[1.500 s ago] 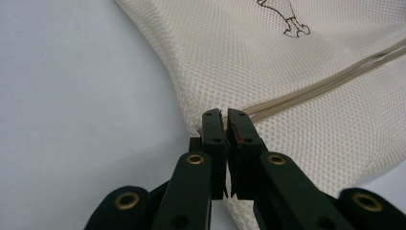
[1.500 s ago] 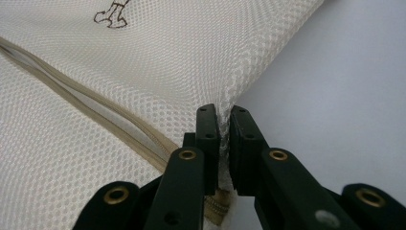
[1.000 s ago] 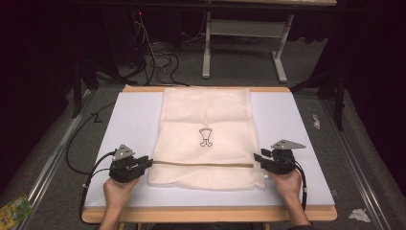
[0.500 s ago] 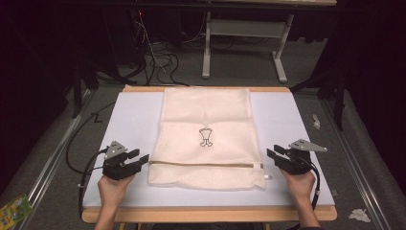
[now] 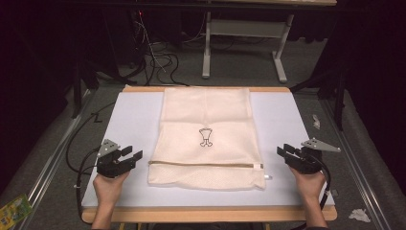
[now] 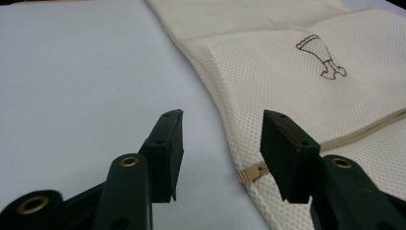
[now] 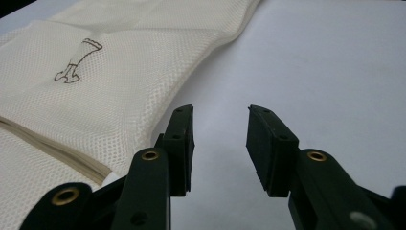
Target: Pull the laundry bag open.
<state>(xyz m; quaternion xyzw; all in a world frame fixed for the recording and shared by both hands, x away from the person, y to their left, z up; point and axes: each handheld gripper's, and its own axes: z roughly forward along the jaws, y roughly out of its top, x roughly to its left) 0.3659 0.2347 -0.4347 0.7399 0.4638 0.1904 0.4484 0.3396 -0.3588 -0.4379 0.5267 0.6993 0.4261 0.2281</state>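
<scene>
A mesh bag (image 5: 207, 136) is laid flat on the middle of the table (image 5: 134, 120), its zipper (image 5: 206, 165) running across near the person's edge (the zipper's pull lies at the right end). The left gripper (image 5: 135, 154) is held just left of the bag's near corner, clear of it; the right gripper (image 5: 280, 150) is held off to the right, apart from it.

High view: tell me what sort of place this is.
Probably a lab or recording workshop, not a home: a white-topped work table with a mesh laundry bag laid out alone, loose cables on the grey floor, and a bare desk frame behind in the dark.
</scene>
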